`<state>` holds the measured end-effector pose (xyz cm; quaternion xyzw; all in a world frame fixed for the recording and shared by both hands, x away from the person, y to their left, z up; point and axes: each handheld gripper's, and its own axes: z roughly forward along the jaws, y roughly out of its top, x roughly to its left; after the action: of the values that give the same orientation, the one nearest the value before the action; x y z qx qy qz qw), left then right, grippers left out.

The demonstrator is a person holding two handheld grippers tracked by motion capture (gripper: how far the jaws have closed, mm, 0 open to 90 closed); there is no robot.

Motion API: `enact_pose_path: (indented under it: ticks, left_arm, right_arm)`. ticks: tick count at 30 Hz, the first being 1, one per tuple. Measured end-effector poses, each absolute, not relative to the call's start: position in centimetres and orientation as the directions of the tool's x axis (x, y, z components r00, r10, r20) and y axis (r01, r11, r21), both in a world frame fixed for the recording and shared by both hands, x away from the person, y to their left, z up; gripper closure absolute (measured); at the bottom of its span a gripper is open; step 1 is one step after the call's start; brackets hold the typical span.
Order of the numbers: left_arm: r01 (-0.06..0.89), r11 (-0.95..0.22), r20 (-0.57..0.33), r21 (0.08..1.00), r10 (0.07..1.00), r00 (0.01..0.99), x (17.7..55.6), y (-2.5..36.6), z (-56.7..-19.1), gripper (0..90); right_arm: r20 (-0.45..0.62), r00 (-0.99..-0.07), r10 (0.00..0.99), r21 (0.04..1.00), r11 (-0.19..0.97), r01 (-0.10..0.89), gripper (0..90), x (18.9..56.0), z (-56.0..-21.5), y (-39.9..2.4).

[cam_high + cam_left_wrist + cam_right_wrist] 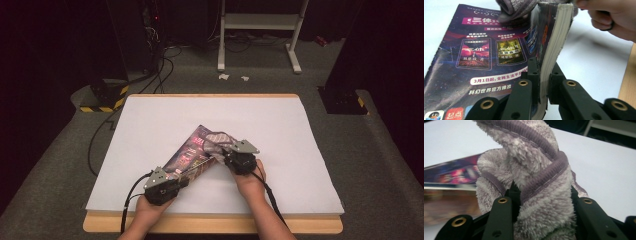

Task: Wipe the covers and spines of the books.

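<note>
Gripping book (544,62) pages edge-up, left tongs (543,82), right tongs (541,202) clamping cloth (534,170) above.

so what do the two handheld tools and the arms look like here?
Both are black two-jaw units. The left tool and right tool each carry a grey three-cornered plate on top and trail a black cable toward the person. In the gripper views the jaws show brass-coloured rivets. Forearms are bare: no sleeves or gloves visible.

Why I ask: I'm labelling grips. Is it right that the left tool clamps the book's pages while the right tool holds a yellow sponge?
Not quite. The right tool holds a fuzzy purple-grey cloth, as the right gripper view shows. The left tool does clamp the book by its pages.
</note>
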<state>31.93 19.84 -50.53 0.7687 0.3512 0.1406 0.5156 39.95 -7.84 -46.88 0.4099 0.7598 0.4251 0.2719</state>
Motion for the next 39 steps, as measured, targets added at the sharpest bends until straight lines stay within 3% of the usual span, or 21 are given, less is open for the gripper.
enact_pose_path:
  ticks: [11,23,29,39]
  left_arm:
    - [0.379,-0.238,-0.117,0.894,0.693,0.711,31.7,19.6,-50.4,83.5]
    - [0.358,-0.259,-0.076,0.897,0.707,0.703,31.4,19.3,-50.2,83.5]
    - [0.358,-0.263,-0.073,0.896,0.707,0.703,31.4,19.2,-50.3,83.5]
    - [0.367,-0.264,-0.081,0.892,0.705,0.705,31.4,19.1,-50.3,83.5]
  right_arm:
    - [-0.077,-0.637,0.767,0.891,0.34,0.301,63.3,35.4,-45.4,-4.0]
    - [-0.061,-0.706,0.706,0.901,0.343,0.265,62.7,33.2,-43.6,-0.8]
    - [-0.067,-0.698,0.713,0.898,0.348,0.269,62.7,33.6,-43.8,-0.7]
    - [-0.065,-0.607,0.792,0.884,0.328,0.334,62.6,37.0,-45.3,-3.5]
